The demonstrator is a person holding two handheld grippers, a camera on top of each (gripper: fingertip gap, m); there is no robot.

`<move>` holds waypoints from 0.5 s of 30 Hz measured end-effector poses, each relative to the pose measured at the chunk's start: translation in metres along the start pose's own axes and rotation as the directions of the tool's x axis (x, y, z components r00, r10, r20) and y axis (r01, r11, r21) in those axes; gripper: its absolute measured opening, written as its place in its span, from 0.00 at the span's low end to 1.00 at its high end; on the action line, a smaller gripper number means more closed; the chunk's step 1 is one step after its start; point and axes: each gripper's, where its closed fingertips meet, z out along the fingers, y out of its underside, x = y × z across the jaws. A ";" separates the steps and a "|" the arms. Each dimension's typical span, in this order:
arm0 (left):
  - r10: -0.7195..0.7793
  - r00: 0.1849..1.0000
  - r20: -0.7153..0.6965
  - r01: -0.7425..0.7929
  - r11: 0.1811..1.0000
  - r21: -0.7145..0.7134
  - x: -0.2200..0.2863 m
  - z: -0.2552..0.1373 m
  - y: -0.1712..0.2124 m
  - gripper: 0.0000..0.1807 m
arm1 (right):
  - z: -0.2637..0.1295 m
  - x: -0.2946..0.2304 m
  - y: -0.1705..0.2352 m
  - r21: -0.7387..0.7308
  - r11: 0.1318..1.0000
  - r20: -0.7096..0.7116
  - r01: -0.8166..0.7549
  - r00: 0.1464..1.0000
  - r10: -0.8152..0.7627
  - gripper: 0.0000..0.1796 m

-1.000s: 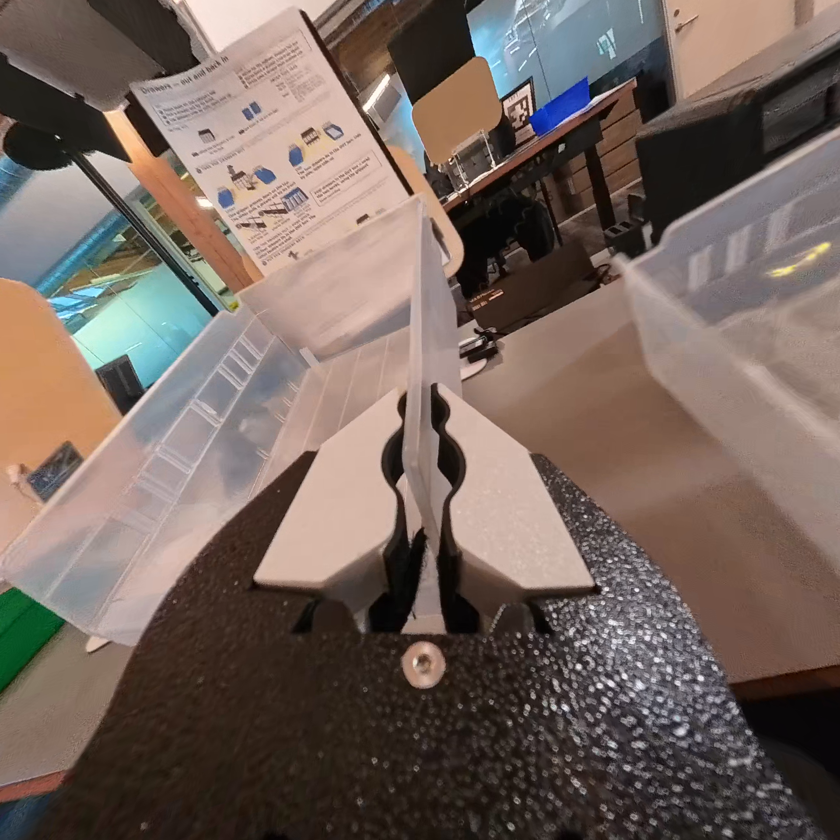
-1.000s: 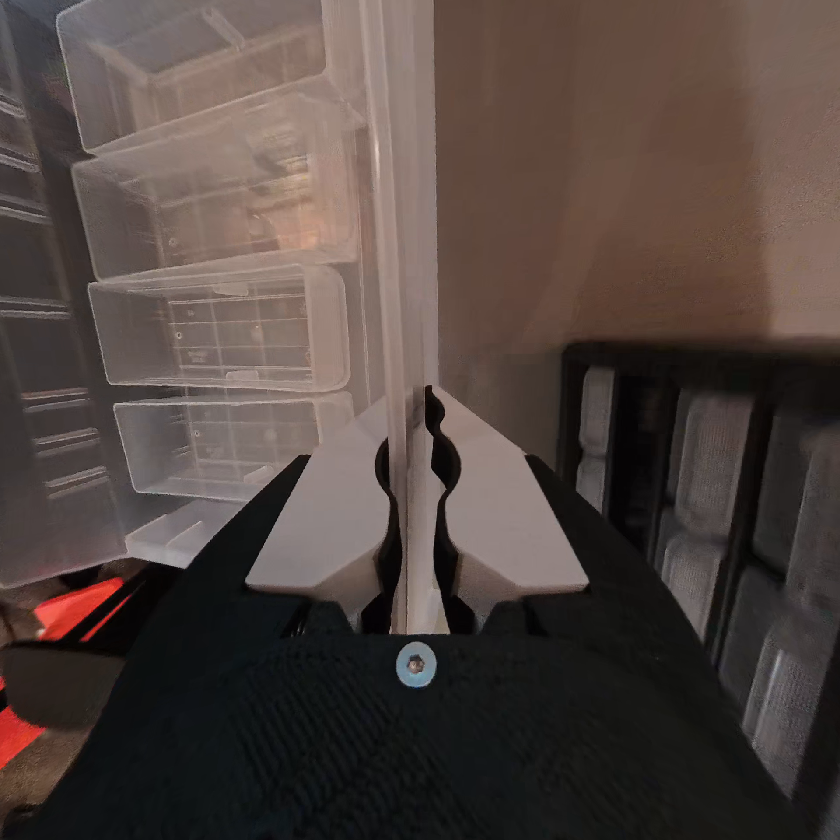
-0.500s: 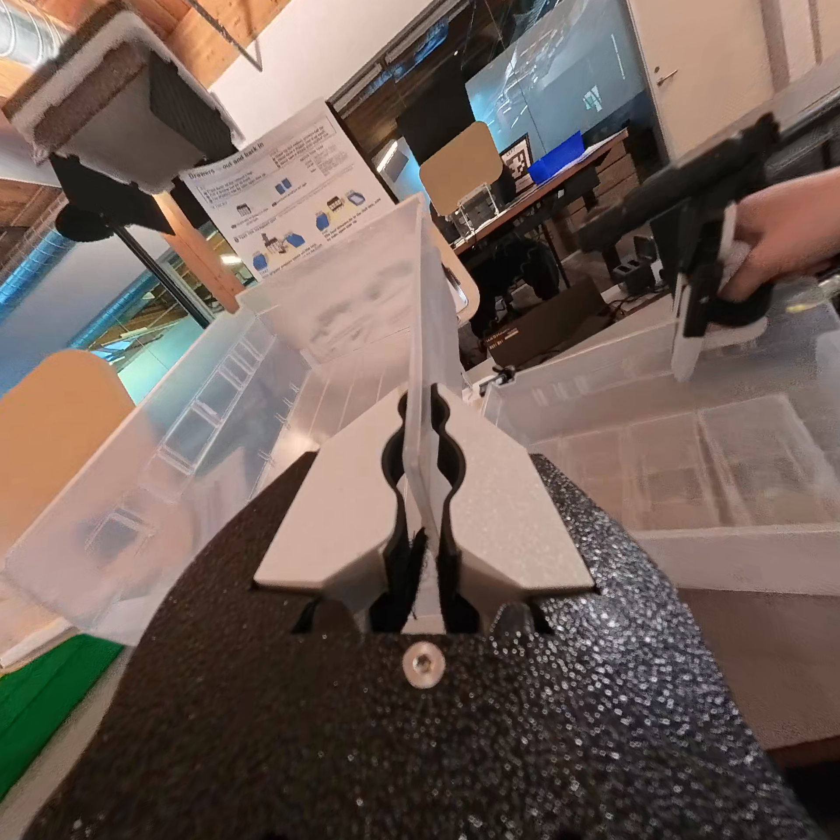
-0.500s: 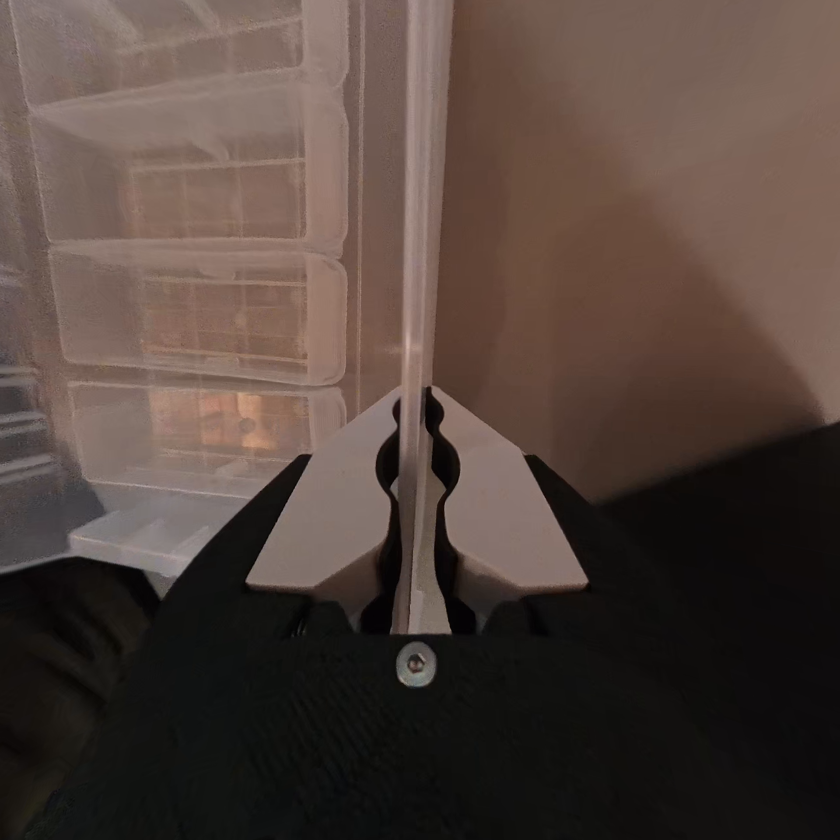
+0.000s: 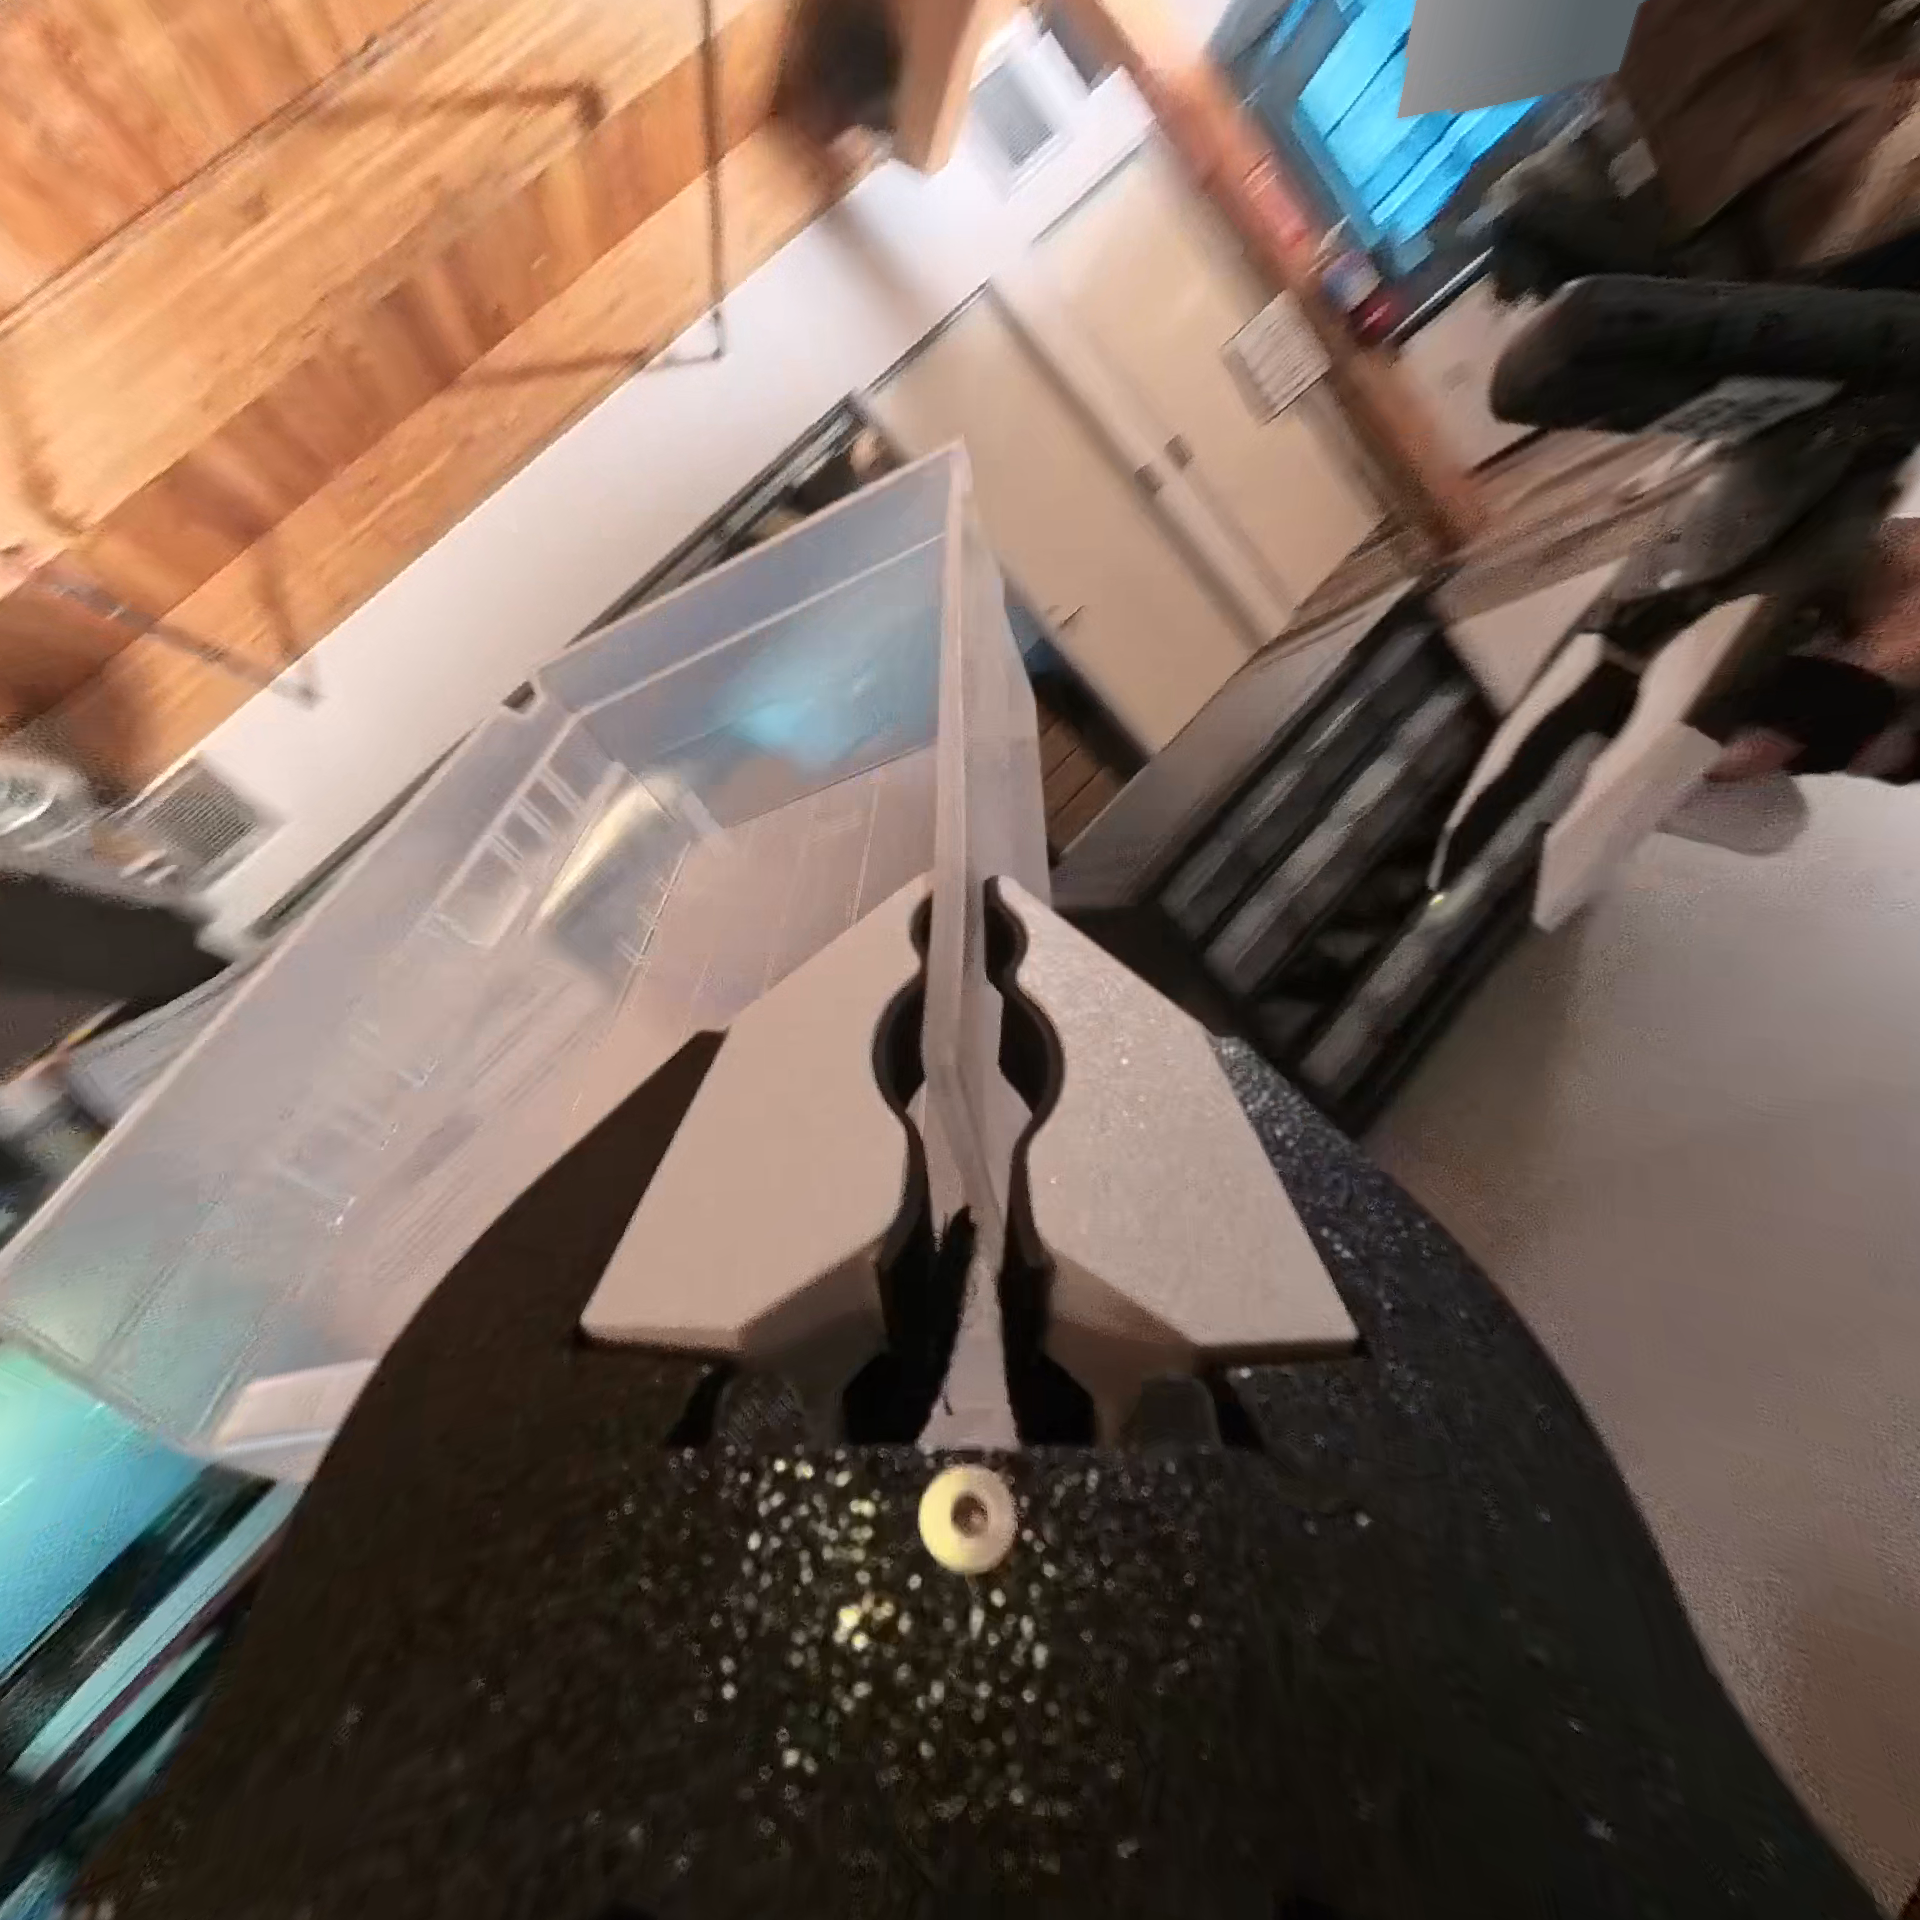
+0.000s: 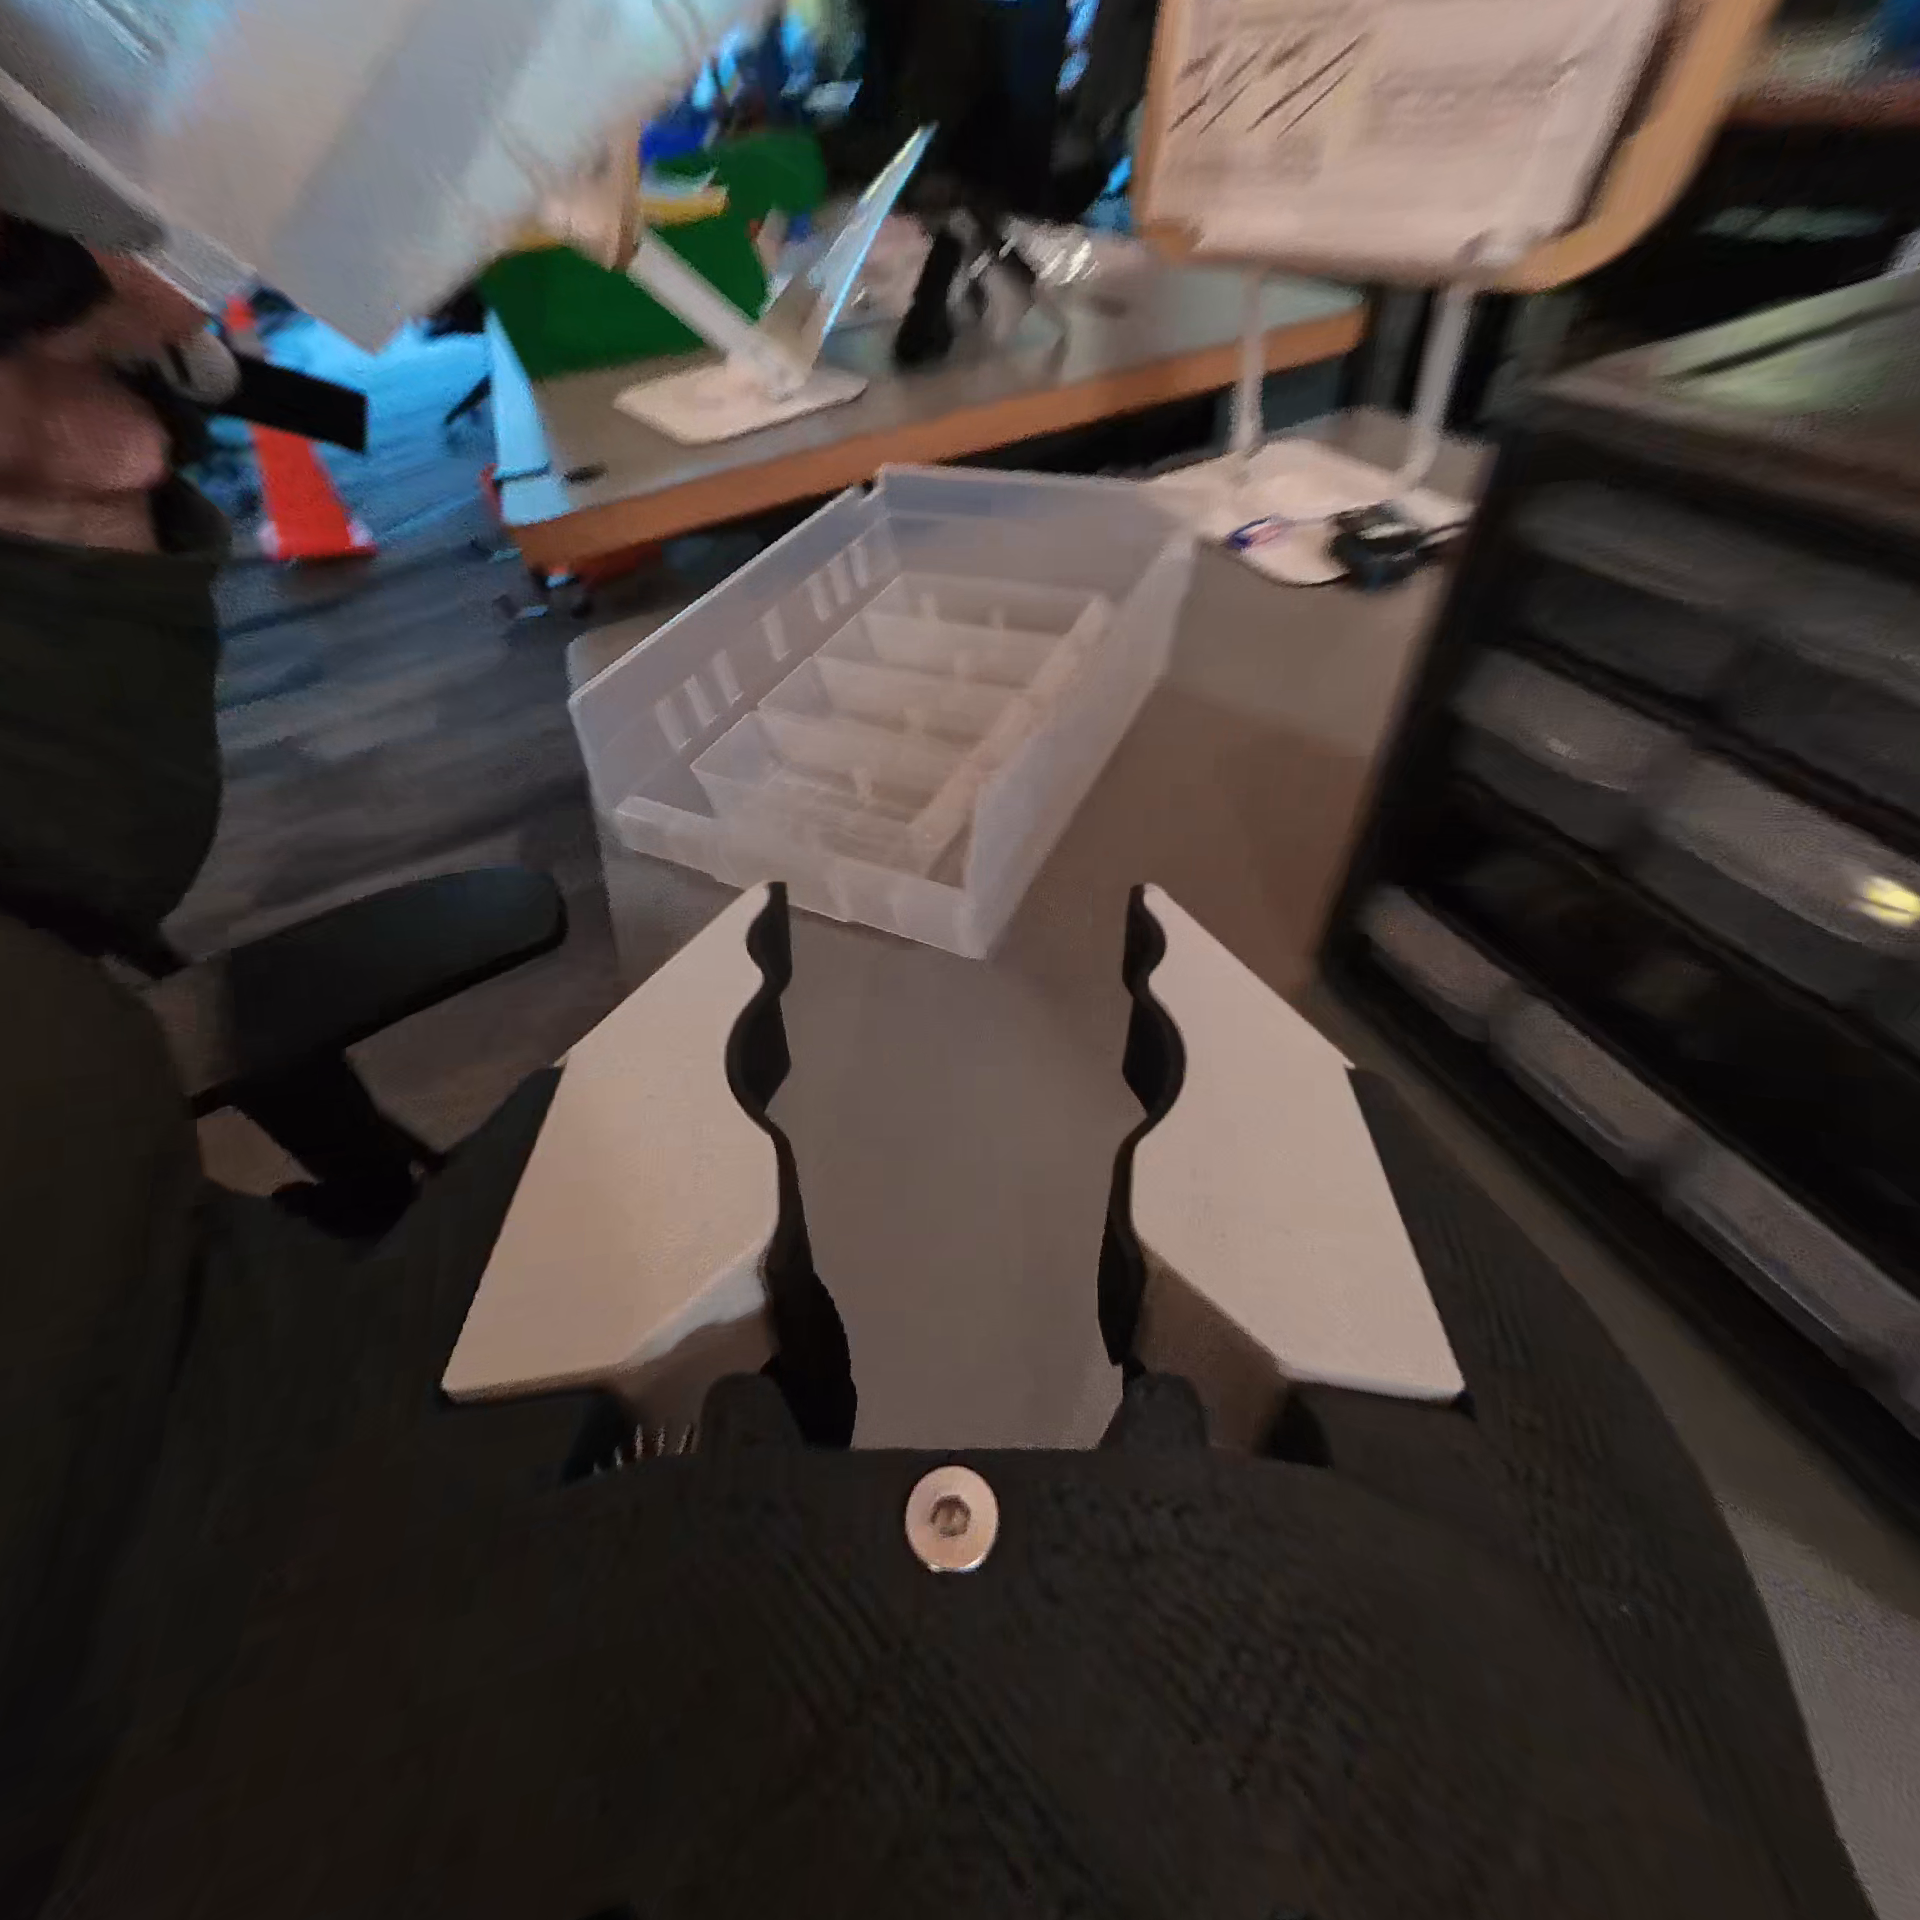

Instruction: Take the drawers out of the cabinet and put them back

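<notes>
Gripping a clear, translucent plastic drawer (image 5: 644,894) by its side wall, the left gripper (image 5: 961,914) is clenched, the drawer lifted and tilted.
Further right, the right gripper (image 6: 951,914) is released, holding nothing; a second clear, compartmented drawer (image 6: 883,696) rests on the tan tabletop (image 6: 1288,665) beside the black drawer cabinet (image 6: 1683,790).

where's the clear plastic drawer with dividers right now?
Right wrist view: the clear plastic divided drawer lies on the grey table, straight ahead of the open right gripper, left of the black cabinet.
</notes>
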 end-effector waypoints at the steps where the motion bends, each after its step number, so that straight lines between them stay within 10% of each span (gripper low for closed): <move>1: -0.013 0.998 -0.055 0.015 0.999 0.043 0.015 0.010 -0.013 0.01 | -0.030 0.007 -0.002 0.045 0.999 -0.058 0.007 0.998 -0.005 0.36; 15: -0.110 0.730 -0.675 0.387 0.880 0.275 0.267 0.148 -0.141 0.01 | -0.392 0.053 0.042 0.289 0.942 -0.815 0.173 0.560 0.147 0.34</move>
